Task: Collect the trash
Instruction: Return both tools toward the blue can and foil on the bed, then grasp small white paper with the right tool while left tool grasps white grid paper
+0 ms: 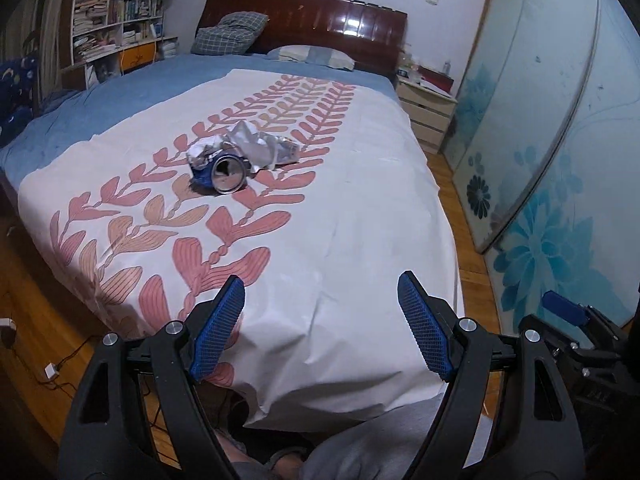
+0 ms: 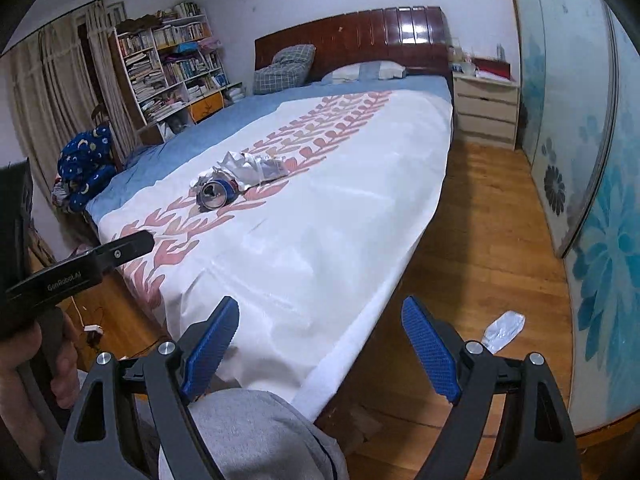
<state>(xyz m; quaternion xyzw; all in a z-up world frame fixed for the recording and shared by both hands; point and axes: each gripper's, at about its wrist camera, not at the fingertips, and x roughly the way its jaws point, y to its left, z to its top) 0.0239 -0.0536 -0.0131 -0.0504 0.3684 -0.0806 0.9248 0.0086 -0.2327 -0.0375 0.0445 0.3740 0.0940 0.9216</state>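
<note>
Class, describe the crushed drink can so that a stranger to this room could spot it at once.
Start at the big bed with the white, pink-leaf cover. Near its middle lies a small heap of crumpled silvery wrappers. The can lies at the heap's near edge: blue, dented, its round shiny metal end facing the cameras.

Pink leaves on white, blue all around

The white bedspread [image 1: 340, 208] carries rows of pink and peach leaf sprigs over a plain blue sheet [image 1: 132, 88]; the crushed can [image 1: 218, 172] is blue with a silver end, the crumpled wrapper [image 1: 256, 146] silvery white. The headboard [image 1: 320, 24] is glossy red-brown, one pillow [image 1: 228, 34] grey-blue check. Both hand-held grippers, left [image 1: 320, 328] and right [image 2: 320, 350], are black with blue meshed pads [image 1: 424, 328]. The wardrobe doors [image 2: 600, 208] are pale with teal and dark flowers; the floor [image 2: 472, 240] is orange-brown wood.
</note>
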